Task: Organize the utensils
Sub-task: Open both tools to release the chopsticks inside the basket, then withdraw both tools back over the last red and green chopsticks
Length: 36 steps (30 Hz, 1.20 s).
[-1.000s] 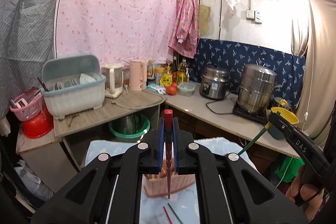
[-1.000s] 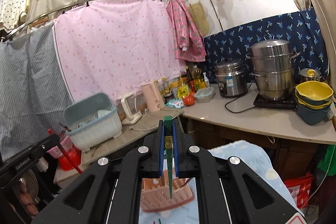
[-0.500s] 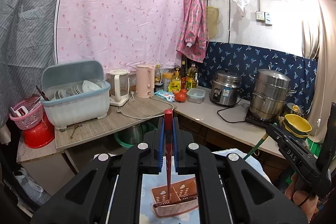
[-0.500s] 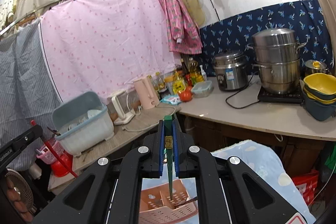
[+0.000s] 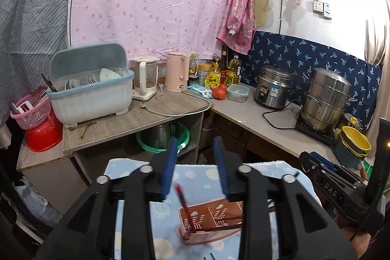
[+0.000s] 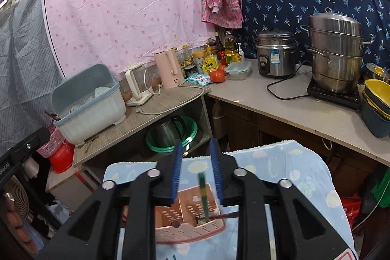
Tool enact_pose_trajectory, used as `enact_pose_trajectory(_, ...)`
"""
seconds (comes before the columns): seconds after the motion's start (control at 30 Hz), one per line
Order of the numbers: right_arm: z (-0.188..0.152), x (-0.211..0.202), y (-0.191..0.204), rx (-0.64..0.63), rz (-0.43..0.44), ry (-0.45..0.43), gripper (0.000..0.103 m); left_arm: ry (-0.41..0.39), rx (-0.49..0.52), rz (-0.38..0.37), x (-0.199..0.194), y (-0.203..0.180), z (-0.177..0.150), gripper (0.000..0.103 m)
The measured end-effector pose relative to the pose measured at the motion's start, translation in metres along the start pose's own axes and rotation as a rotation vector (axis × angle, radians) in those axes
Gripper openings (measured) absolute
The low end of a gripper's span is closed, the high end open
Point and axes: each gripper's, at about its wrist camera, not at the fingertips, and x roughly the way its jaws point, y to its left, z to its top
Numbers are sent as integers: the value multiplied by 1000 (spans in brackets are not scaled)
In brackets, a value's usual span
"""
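We saw the left gripper (image 5: 196,168) with its jaws apart and opening, the blue pads (image 5: 168,168) clear of everything. A red chopstick (image 5: 185,208) showed between and below them, touched by neither pad, blurred, its lower end down inside the pink utensil basket (image 5: 212,223). That basket is our landmark. It sat on the blue patterned cloth (image 5: 195,177), directly beneath the left gripper's fingers, and at least one dark stick lay across its compartments.

The right gripper (image 6: 197,171) also had its jaws apart and opening. A green chopstick (image 6: 203,196) stood between the pads but free of both, tilted only slightly from upright, its lower end in the right-hand compartment of the basket (image 6: 187,230). A dark brown stick lay slanted across that same compartment. In the left wrist view the right gripper's black body (image 5: 336,187) appeared to the right of the basket.

On the cloth nearer us than the basket, short ends of a red and a green stick (image 5: 211,255) showed at the frame's bottom edge.

Beyond the basket stood a wooden table (image 5: 136,118) carrying a grey-blue dish rack (image 5: 90,89), a clear kettle and a pink kettle (image 5: 176,74). Right of those, and beyond the basket to its right, the counter (image 6: 280,101) held a rice cooker (image 6: 275,54) and a steel steamer pot (image 6: 335,52).
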Motion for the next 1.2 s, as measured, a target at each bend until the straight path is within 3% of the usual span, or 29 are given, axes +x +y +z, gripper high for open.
enact_pose_trajectory(0.57,-27,-51,15,-42,33,43,27,46,30,-4,-26,-9,-27,34)
enact_pose_trajectory(0.87,-60,-82,21,-73,34,66,27,72,42,-21,-48,-19,-49,34)
enact_pose_trajectory(1.2,-112,-107,22,-87,61,148,27,134,46,-45,-64,-28,-91,34)
